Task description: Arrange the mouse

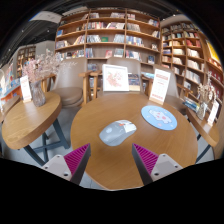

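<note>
Tongs [112, 160] released, nothing between pads. Mouse [117, 131] on round worktop [95, 125] just ahead of fingers, beside blue disc [159, 117]; disc print unreadable. Bookshelves [110, 35] beyond.

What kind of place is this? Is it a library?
Probably a library or bookshop. Tall bookshelves full of books line the back wall, display signs stand about, and a round wooden table holds a computer mouse just ahead of the open hand-held gripper.
</note>
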`<control>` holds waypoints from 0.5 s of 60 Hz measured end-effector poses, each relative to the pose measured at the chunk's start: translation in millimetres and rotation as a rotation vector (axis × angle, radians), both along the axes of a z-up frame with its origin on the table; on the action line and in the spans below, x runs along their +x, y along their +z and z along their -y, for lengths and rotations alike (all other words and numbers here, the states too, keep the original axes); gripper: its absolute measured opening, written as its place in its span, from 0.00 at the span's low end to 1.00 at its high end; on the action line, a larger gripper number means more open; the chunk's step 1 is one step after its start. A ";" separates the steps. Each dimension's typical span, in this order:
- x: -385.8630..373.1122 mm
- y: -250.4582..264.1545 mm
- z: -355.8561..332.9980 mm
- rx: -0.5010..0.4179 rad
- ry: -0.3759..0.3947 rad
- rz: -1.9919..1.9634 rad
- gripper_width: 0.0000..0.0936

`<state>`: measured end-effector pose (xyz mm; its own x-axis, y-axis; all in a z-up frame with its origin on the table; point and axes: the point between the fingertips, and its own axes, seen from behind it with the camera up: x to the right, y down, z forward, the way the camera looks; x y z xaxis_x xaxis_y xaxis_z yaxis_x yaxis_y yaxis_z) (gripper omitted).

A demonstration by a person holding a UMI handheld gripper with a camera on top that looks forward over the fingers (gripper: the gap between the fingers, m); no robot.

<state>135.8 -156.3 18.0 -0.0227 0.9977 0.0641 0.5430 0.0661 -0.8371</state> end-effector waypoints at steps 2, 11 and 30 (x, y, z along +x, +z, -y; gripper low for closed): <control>-7.4 -1.9 -1.4 -0.001 -0.005 0.005 0.91; -39.7 -16.6 0.3 -0.027 -0.021 0.042 0.91; -98.2 -32.1 3.4 -0.067 -0.040 0.113 0.91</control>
<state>37.5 -159.7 -14.1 0.0134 0.9999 -0.0035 0.6354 -0.0112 -0.7721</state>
